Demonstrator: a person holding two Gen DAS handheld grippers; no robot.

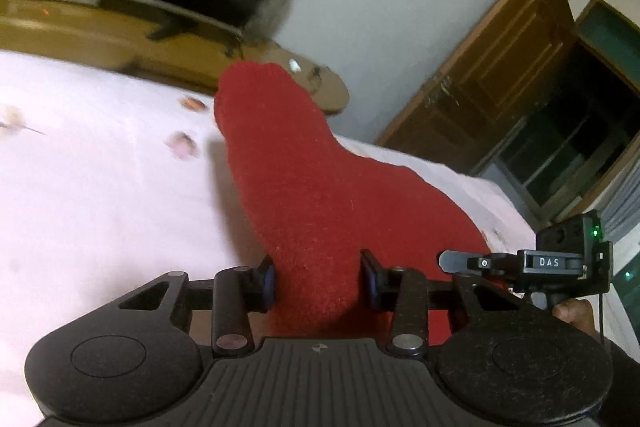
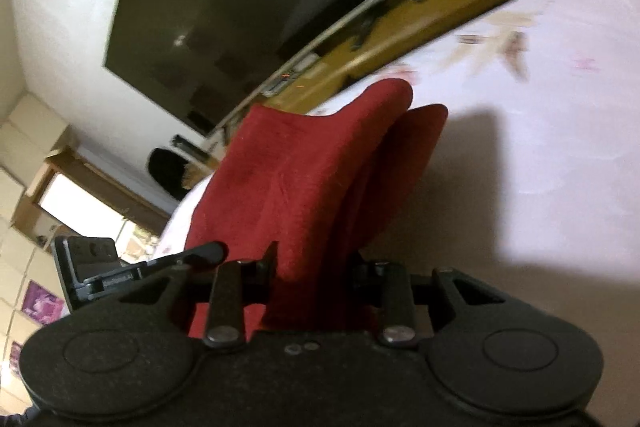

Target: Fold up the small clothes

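A small red fleecy garment (image 1: 304, 187) hangs lifted above the pale pink bedsheet (image 1: 100, 187), held at its near edge. My left gripper (image 1: 318, 279) is shut on one bunched part of that edge, with the blue pads pressing the cloth from both sides. In the right wrist view the same red garment (image 2: 304, 179) rises in folds from my right gripper (image 2: 314, 269), which is shut on it. The far end of the cloth droops toward the sheet (image 2: 540, 167). The other gripper's body (image 1: 552, 263) shows at the right edge, close beside the left one.
A wooden TV bench (image 1: 100, 31) runs along the far side of the bed, under a large dark screen (image 2: 240, 7). A brown wooden door (image 1: 500, 67) and a window (image 1: 580, 147) stand at the right. A person's hand (image 1: 572, 311) grips the right tool.
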